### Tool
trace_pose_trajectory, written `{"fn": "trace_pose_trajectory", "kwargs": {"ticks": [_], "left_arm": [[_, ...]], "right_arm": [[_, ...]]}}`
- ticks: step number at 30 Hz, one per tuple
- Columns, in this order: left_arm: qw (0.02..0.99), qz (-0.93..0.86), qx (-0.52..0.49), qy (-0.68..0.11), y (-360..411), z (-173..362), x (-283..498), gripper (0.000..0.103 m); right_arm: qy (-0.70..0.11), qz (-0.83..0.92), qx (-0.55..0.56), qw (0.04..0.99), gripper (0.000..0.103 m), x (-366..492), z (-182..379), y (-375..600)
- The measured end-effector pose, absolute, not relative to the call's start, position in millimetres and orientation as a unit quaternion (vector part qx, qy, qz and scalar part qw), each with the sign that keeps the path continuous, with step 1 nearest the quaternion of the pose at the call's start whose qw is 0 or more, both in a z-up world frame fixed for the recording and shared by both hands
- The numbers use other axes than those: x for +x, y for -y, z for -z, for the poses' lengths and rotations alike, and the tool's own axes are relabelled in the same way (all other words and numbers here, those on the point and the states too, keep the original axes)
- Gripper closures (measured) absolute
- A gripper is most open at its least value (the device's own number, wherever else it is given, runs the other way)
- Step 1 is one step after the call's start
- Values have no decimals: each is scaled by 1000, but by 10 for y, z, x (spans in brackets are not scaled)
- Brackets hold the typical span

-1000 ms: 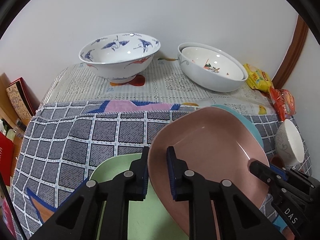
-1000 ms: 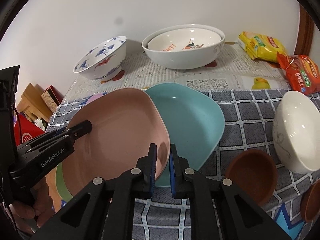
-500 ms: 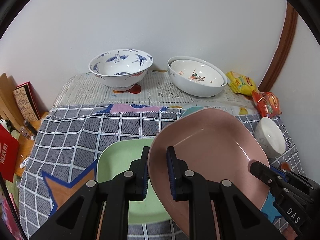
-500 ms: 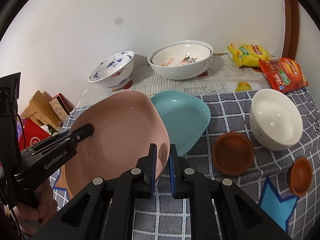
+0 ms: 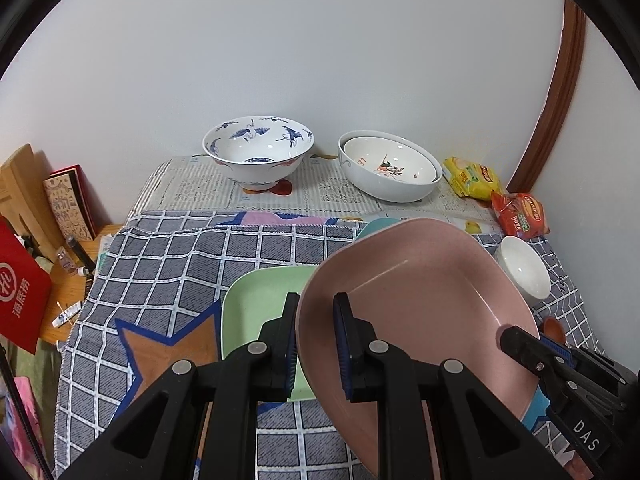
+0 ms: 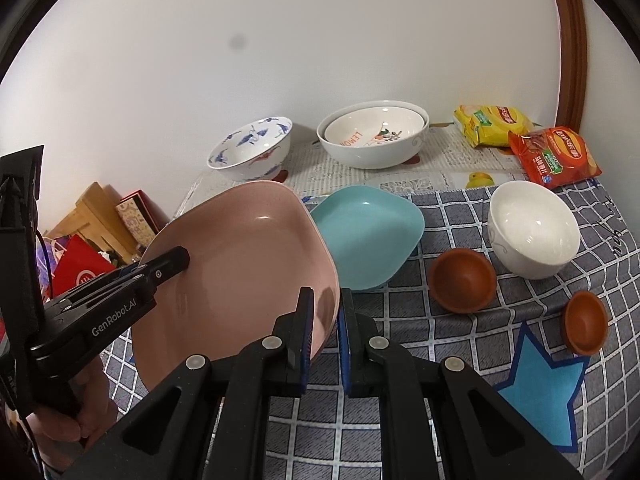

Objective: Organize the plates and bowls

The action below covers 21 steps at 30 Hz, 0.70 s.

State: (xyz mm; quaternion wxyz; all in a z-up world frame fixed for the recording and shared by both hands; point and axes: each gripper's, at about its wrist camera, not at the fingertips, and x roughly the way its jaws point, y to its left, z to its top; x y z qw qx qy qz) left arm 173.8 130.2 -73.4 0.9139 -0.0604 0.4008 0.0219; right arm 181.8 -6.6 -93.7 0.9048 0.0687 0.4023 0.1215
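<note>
While clamped at opposite rims by left claw (image 5: 316, 344) and right claw (image 6: 324, 328), both shut on it, pink plate (image 5: 416, 304) hangs tilted above green plate (image 5: 256, 304) — could slip, knocking teal plate (image 6: 368, 232), if either claw loosens early.

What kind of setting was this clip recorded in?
Probably a home room: a cloth-covered table against a plain wall, holding household bowls like the crane-patterned bowl, snack packets, and clutter beside it.
</note>
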Motion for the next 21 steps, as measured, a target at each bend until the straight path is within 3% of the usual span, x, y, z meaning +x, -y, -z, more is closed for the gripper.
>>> {"fn": "trace_pose_trajectory", "kwargs": {"ticks": [21], "left_arm": [[914,-43,-72,-397,-1541,743,1499,87]], "right_arm": [[-398,-139,56,905,92,1661,938,-181]]}}
